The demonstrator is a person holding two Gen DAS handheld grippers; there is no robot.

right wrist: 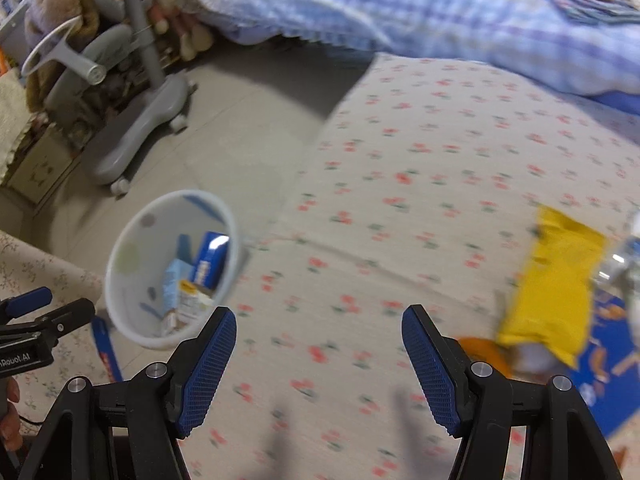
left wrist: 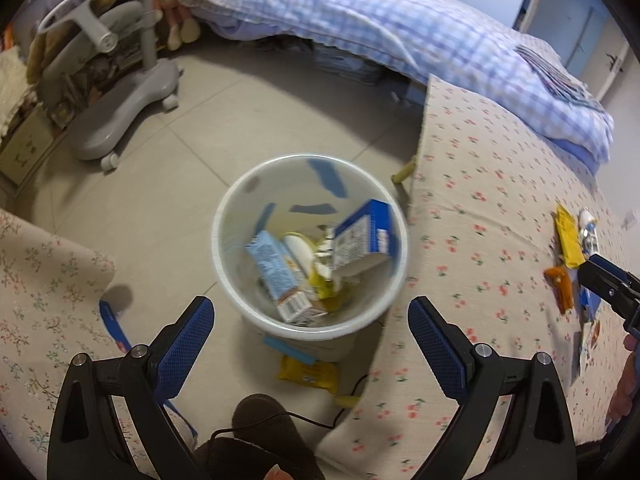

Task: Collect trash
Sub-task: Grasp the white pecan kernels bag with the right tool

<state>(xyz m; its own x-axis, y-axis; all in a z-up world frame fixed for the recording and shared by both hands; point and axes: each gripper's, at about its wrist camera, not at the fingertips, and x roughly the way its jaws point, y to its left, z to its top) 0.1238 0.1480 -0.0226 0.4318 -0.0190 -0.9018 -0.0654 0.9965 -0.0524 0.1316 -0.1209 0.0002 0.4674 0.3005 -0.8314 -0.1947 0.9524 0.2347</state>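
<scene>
- My left gripper (left wrist: 311, 328) stands with its jaws wide apart and nothing between the blue pads; it hangs above the floor, pointing down at the white bin (left wrist: 228, 216).
- My right gripper (right wrist: 319, 338) is also spread wide and empty, over the flowered tablecloth (right wrist: 420, 160), with its shadow on the cloth below.
- Nearest to me on the floor, just beside the bin's base, lies a yellow packet (left wrist: 308, 374), with a thin black cable (left wrist: 280, 416) running past it and a dark slipper toe (left wrist: 260, 412) at the bottom of the left view.
- To the left of that, a blue strip (left wrist: 114, 326) lies on the tiles by the edge of a second flowered cloth (left wrist: 44, 280).
- The bin stands on the floor close against the left edge of the table; inside I see a light blue carton (left wrist: 276, 276), a blue and white box (left wrist: 366, 240), and crumpled yellow and white scraps I cannot tell apart.
- On the table to the right, trash remains: a yellow wrapper (right wrist: 556, 284), an orange piece (right wrist: 484, 350) at its near end, a blue printed sheet (right wrist: 608, 364) beneath, and a clear plastic bottle (right wrist: 624, 264) at the right edge, blurred.
- Farther off, a grey wheeled chair base (left wrist: 116, 120) stands on the tiles at left.
- Farthest, a blue checked quilt (left wrist: 360, 16) covers the bed beyond the table.
</scene>
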